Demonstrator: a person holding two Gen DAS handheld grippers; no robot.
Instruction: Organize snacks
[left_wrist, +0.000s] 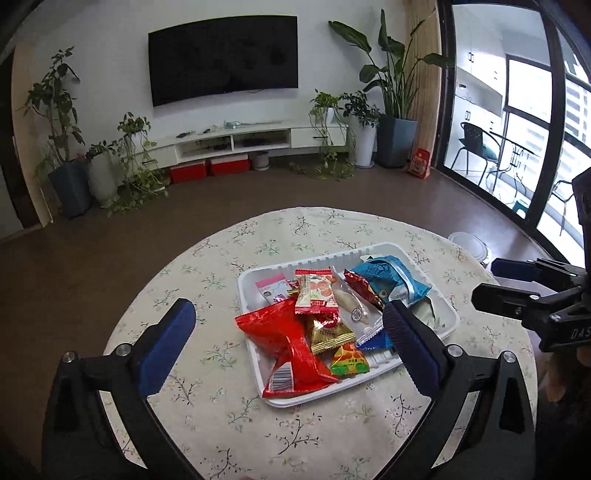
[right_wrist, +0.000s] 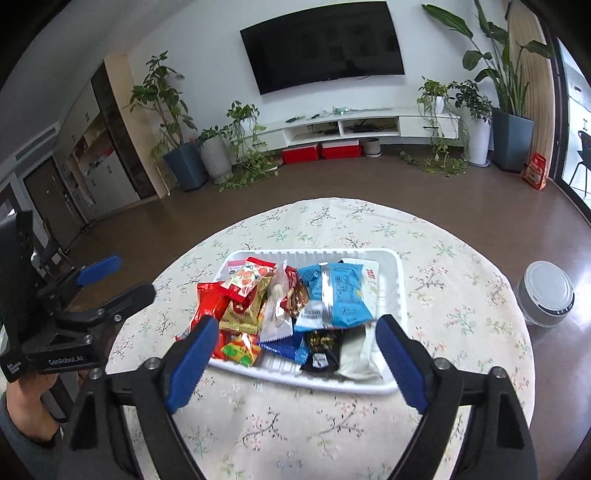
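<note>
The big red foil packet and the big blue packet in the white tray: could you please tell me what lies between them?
In the left wrist view, smaller wrapped snacks fill the white tray between the red foil packet and blue packet.

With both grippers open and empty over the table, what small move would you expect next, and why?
Probably pulling both away: every snack in view already lies in the white tray, the tablecloth around it holds no loose packet, and the left gripper and right gripper stand wide open, empty.
</note>
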